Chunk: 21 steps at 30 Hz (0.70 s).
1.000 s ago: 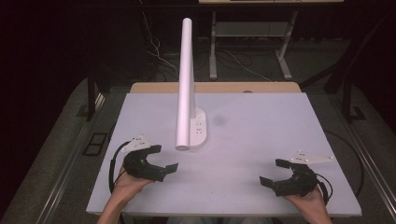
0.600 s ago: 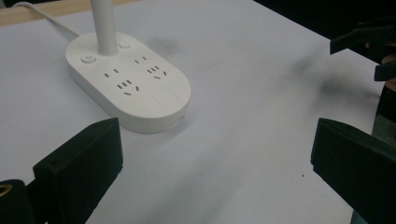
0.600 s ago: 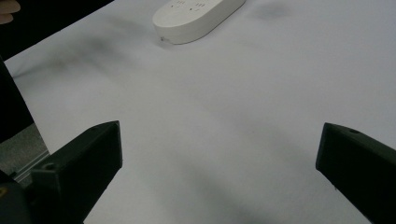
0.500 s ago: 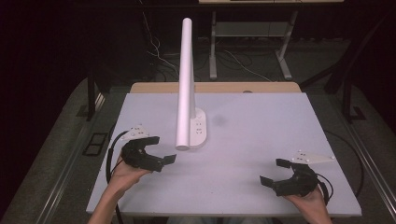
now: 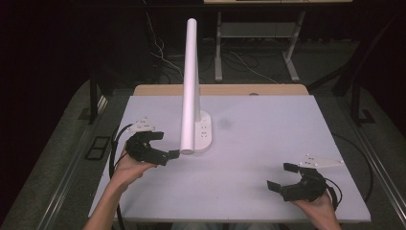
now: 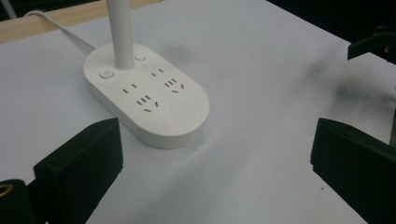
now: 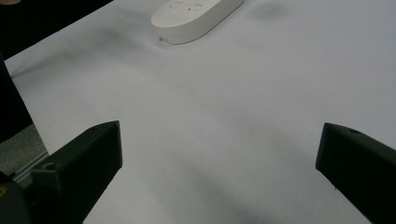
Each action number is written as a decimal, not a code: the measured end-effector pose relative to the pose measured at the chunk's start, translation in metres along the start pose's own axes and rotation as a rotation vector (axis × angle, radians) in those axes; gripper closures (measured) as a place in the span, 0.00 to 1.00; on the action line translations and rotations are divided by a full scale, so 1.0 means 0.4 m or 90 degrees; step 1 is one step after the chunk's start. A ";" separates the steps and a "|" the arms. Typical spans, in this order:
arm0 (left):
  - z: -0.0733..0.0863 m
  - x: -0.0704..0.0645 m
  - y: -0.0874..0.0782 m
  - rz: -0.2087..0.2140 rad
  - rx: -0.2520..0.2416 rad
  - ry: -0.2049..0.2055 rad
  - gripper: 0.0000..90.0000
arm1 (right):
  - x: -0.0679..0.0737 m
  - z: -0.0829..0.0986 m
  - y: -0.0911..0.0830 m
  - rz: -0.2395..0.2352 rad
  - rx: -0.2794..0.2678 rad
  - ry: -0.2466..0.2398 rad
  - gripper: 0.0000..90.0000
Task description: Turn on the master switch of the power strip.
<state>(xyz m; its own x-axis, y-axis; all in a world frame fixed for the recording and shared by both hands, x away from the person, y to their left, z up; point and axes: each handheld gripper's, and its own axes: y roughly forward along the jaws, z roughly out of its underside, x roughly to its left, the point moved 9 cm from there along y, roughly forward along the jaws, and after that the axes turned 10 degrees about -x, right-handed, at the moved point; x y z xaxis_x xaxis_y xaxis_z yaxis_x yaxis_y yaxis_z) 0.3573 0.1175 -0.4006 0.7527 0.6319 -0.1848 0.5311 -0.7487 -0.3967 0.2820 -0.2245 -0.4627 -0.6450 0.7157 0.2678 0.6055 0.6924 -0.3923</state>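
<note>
**Left gripper lining up on the lamp base**

Left gripper [image 5: 163,146] is sitting jaws spread, nothing held, at about 9 o'clock of the lamp base [image 5: 203,136], just beside it, not touching. In the left gripper view the base [image 6: 147,100] is lying ahead between the two jaws, closer to the left one, so my read is the hand is squaring up to the base end nearest the person, where the round touch pad [image 6: 183,112] is. Power button [image 6: 106,74] is at the far end by the white post [image 5: 190,86].

The post is leaning toward the camera in the high view, hiding part of the base. The base is standing flat on the table [image 5: 268,143], roughly at 11 o'clock from table centre, cord [image 6: 56,27] running off the back edge.

Right gripper [image 5: 287,178] is parked at 5 o'clock, well apart from the lamp, jaws released and empty. It's probably being kept clear so the left side has room; the lamp base [image 7: 196,18] is sitting far ahead in its view.
</note>
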 end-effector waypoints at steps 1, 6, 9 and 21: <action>-0.002 0.004 0.000 -0.003 0.002 0.000 0.01 | -0.001 0.000 0.000 0.000 -0.001 0.000 0.00; -0.016 0.017 0.002 -0.002 0.004 0.001 0.02 | -0.002 0.000 -0.002 0.003 0.000 0.004 0.00; -0.025 0.024 0.006 -0.004 0.007 0.004 0.02 | -0.002 0.000 -0.002 0.003 0.000 0.004 0.00; -0.058 0.059 0.018 -0.011 0.021 0.011 0.03 | -0.006 0.000 -0.005 0.005 -0.002 0.006 0.00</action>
<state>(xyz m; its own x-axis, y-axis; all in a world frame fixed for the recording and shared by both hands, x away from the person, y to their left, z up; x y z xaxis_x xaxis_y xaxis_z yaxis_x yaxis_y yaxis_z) 0.3880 0.1223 -0.3870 0.7505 0.6406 -0.1627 0.5307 -0.7307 -0.4294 0.2824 -0.2277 -0.4624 -0.6358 0.7218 0.2733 0.6116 0.6872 -0.3921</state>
